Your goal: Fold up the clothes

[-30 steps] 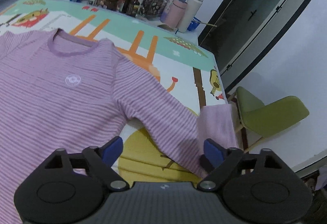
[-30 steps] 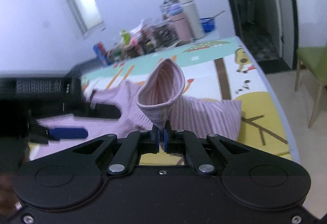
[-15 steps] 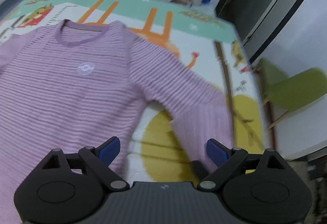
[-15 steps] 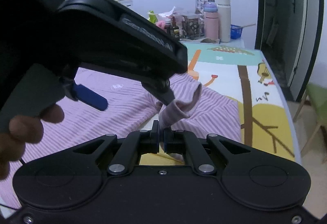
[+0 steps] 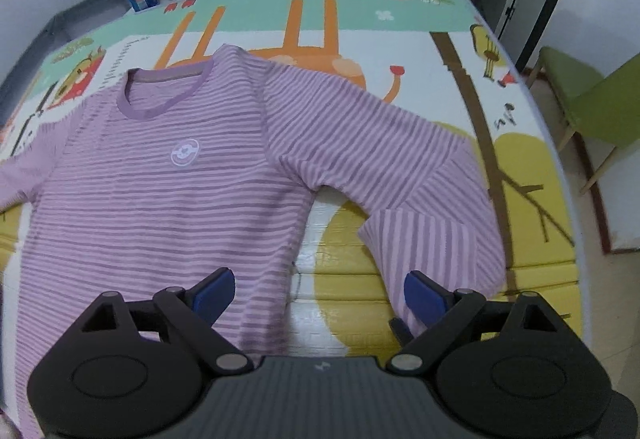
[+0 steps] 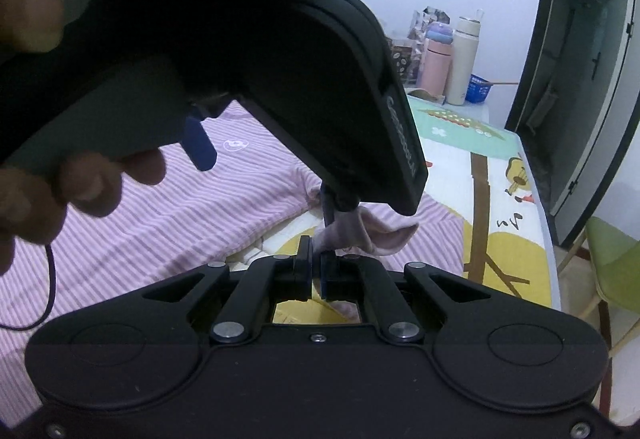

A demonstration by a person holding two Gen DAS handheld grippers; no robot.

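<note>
While right gripper (image 6: 316, 271) jaws clench sleeve cuff (image 6: 372, 235), left gripper (image 5: 316, 295) jaws gape, hovering over striped shirt (image 5: 168, 167) flat on table (image 5: 400, 19). Risk: cuff slipping mid-fold toward 9 o'clock; crowded grippers colliding, snagging fabric, skewing crease.

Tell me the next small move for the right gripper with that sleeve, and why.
Probably carry the cuff across onto the chest of the shirt and lay it down. The right gripper is shut on the cuff, the sleeve is already bent back, and the left gripper hangs open above the shirt.
</note>
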